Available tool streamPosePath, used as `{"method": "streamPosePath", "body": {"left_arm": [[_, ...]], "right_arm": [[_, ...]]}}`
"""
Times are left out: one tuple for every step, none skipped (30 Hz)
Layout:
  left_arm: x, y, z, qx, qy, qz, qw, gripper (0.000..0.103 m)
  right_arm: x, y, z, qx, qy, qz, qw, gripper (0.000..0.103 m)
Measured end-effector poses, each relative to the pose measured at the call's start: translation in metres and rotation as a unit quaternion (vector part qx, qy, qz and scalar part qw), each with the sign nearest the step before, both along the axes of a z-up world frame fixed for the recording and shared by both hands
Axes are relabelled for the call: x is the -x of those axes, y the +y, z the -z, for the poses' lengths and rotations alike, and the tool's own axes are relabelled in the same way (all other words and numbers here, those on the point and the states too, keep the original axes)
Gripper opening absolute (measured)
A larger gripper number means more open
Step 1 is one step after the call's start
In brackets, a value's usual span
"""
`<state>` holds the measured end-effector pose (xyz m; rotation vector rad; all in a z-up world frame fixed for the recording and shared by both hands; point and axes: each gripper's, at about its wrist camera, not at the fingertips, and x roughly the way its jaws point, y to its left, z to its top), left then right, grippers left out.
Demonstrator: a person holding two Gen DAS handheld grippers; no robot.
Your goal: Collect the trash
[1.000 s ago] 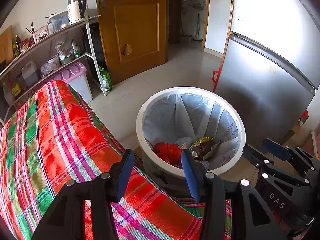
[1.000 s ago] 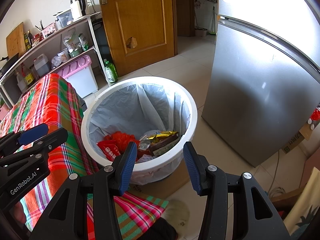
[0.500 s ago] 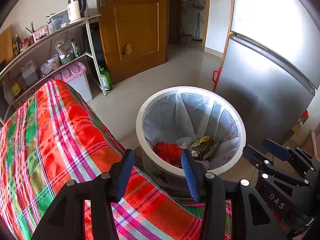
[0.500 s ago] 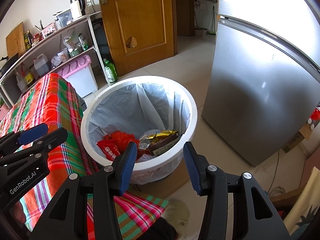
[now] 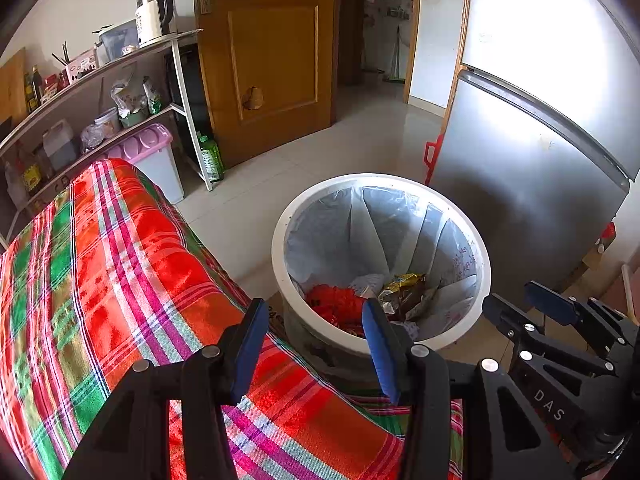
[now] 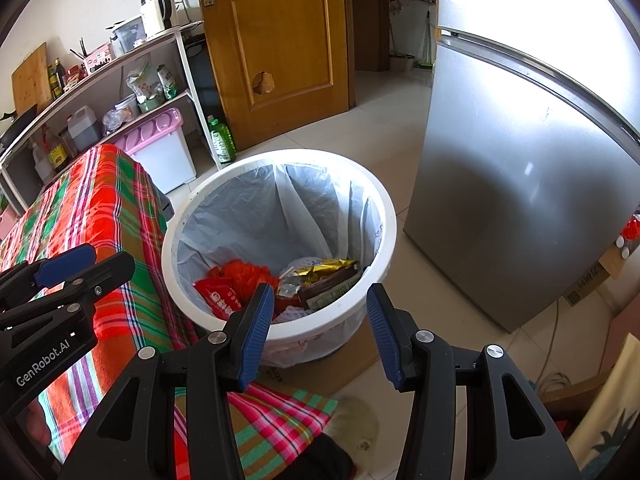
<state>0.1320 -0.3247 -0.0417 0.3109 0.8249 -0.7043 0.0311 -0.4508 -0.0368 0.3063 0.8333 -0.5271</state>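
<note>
Left wrist view: left gripper (image 5: pixel 314 344) jaws apart, empty, unmoved over plaid cloth (image 5: pixel 120 280). Round white plastic-lined bin (image 5: pixel 476 248) holds red and gold wrappers (image 5: pixel 400 292).

Right wrist view: right gripper (image 6: pixel 320 324) jaws wide, empty, equally unmoved above bin (image 6: pixel 384 204). Nothing changed; trash looks already collected.

My left gripper (image 5: pixel 314 344) has a matte black angular frame with triangular cut-outs, two flat fingers (image 5: pixel 248 344) faced with ribbed blue pads, and round silver screw heads at the pivots. My right gripper (image 6: pixel 318 332) is built the same way: black skeletal arms, blue ribbed pads, and silver screws. Seen from the side, its body bears the white letters "DAS"; the left unit's flank bears the white marking "GenRobot.AI" and a blue tab at its tip.
</note>
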Motion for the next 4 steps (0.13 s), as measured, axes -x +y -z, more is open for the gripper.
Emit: {"method": "streamPosePath", "body": {"left_arm": [[0.0001, 0.0001, 0.0000, 0.001, 0.001, 0.001, 1.0000, 0.049], [0.0002, 0.0000, -0.0001, 0.001, 0.001, 0.001, 1.0000, 0.049], [0.0002, 0.0004, -0.0001, 0.001, 0.001, 0.001, 1.0000, 0.049], [0.0003, 0.0003, 0.0000, 0.001, 0.001, 0.001, 1.0000, 0.049]], "right_arm": [[0.0000, 0.0000, 0.0000, 0.000, 0.000, 0.000, 1.000, 0.049], [0.0000, 0.0001, -0.0001, 0.000, 0.000, 0.000, 1.000, 0.049], [0.0000, 0.0000, -0.0001, 0.000, 0.000, 0.000, 1.000, 0.049], [0.0000, 0.0001, -0.0001, 0.000, 0.000, 0.000, 1.000, 0.049]]}}
